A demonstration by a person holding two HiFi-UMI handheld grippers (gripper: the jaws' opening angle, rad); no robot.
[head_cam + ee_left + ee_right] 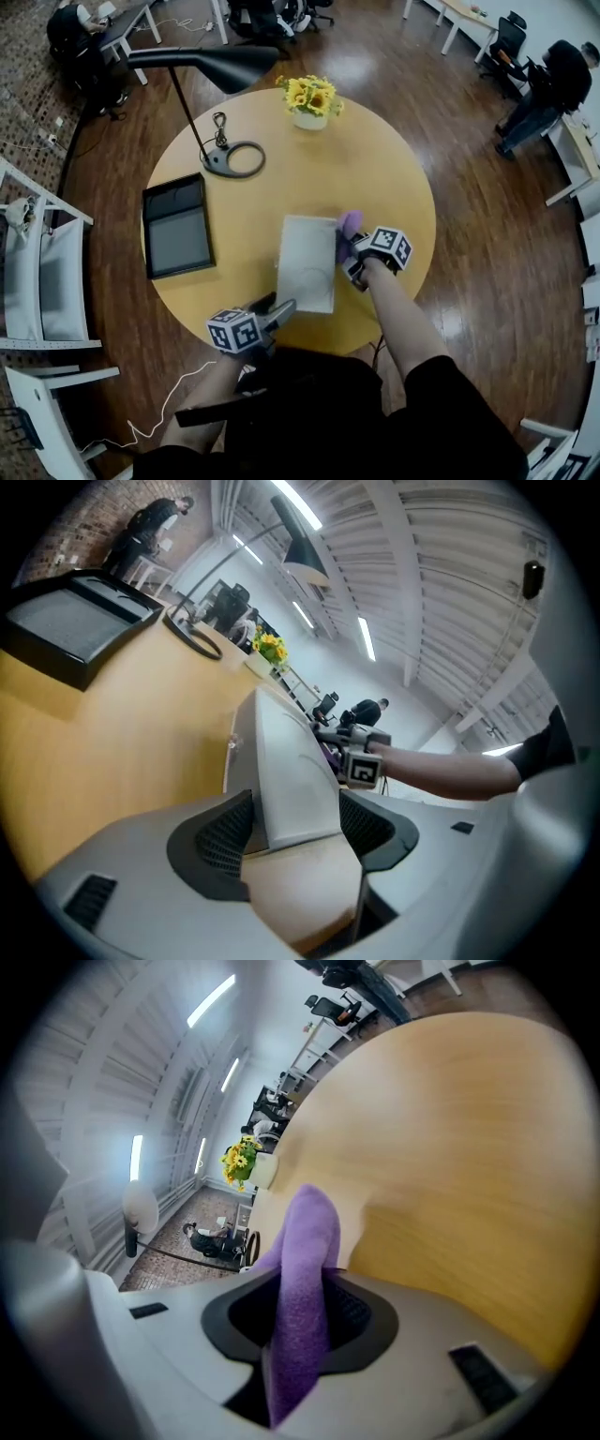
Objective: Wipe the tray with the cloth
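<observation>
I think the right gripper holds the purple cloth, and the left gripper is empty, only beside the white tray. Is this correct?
Not fully. The left gripper is not empty: the left gripper view shows its jaws closed on the near edge of the white tray. The rest stands: the right gripper holds the purple cloth.

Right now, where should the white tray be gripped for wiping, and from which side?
By its near short edge, from the person's side, where the left gripper clamps the white tray: the thin rim fits the jaws and leaves the face free for the purple cloth.
</observation>
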